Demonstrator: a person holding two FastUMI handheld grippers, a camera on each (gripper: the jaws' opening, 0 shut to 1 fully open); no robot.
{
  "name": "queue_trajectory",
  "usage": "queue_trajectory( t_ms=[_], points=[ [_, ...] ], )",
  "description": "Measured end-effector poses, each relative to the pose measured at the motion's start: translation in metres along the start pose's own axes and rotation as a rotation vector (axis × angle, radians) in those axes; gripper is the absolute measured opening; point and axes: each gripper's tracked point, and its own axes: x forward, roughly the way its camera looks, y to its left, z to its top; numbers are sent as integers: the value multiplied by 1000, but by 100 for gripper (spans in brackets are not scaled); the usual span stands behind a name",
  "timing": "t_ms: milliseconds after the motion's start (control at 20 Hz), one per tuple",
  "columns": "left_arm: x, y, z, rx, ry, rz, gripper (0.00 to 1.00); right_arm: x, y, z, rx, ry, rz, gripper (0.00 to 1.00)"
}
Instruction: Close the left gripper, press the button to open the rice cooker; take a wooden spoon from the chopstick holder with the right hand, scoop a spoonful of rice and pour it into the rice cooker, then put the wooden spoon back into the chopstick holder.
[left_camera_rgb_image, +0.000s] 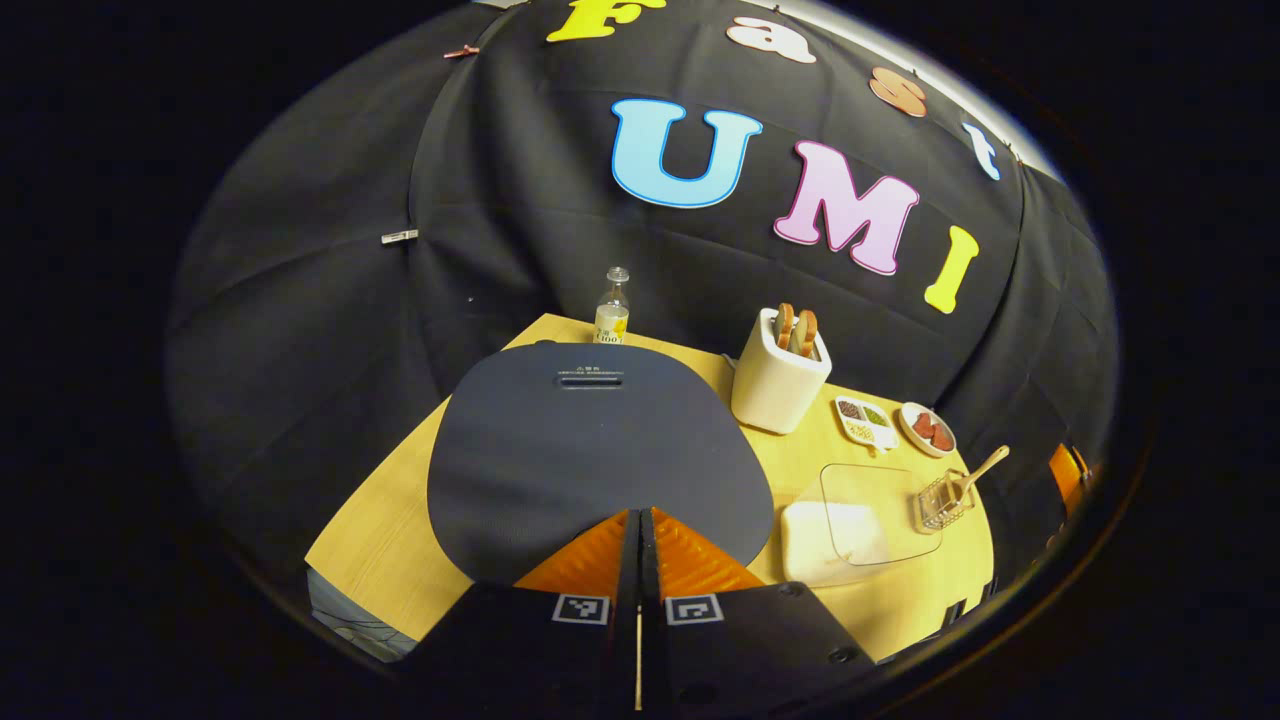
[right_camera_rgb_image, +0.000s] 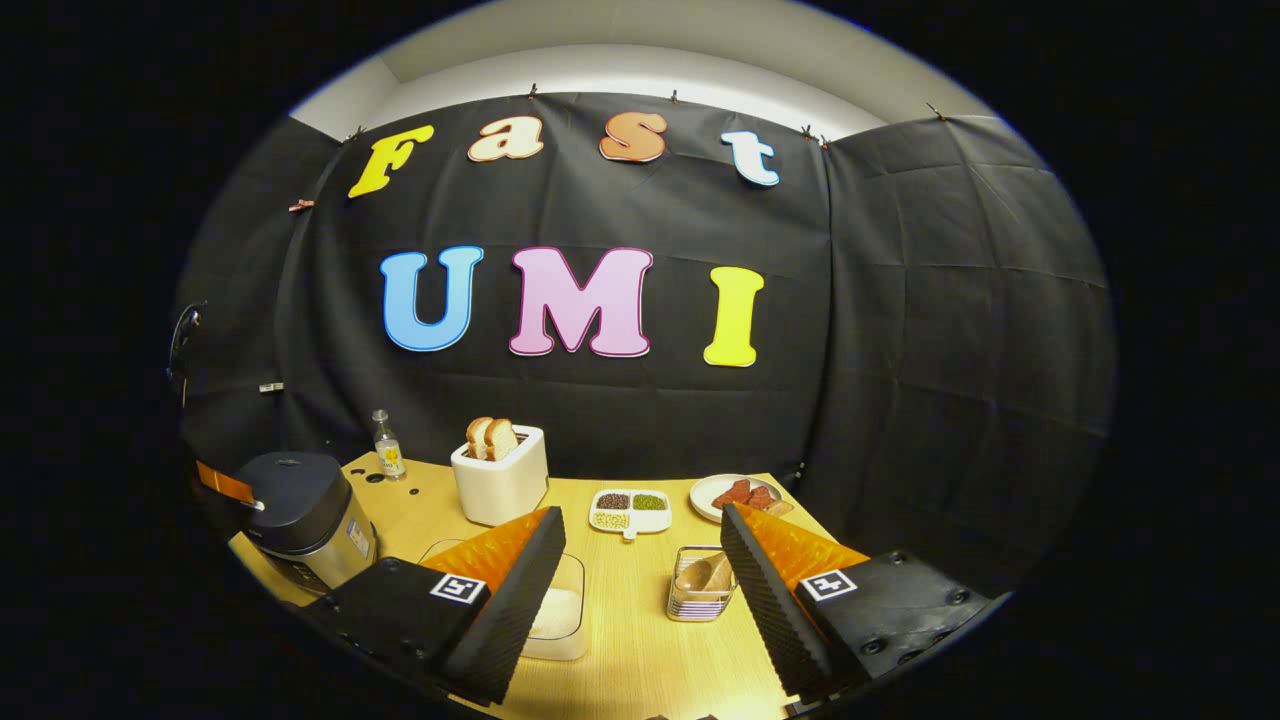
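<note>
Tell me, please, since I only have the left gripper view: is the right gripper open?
Observer: Yes, the right gripper is open, with its fingers spread wide.
Operator: What lies ahead of it?
Observer: The chopstick holder, with the wooden spoon in it, stands on the table in the gap between its fingers.
Operator: Is the rice cooker's lid down?
Observer: Seen from the side, the rice cooker has its lid down on the body.

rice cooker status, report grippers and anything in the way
Left gripper shut, over the closed rice cooker lid. Right gripper open, facing the wooden spoon in the chopstick holder. Nothing between.
</note>
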Motion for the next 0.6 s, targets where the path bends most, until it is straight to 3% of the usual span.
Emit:
queue_trajectory(
  t_ms=[300, 600],
  points=[
    [1, -1, -5, 46, 4, 27, 7, 5, 11, -12, -14, 37, 30, 98],
    [-1, 1, -4, -52, 1, 28, 7, 6, 20, -15, -20, 47, 57, 98]
  ],
)
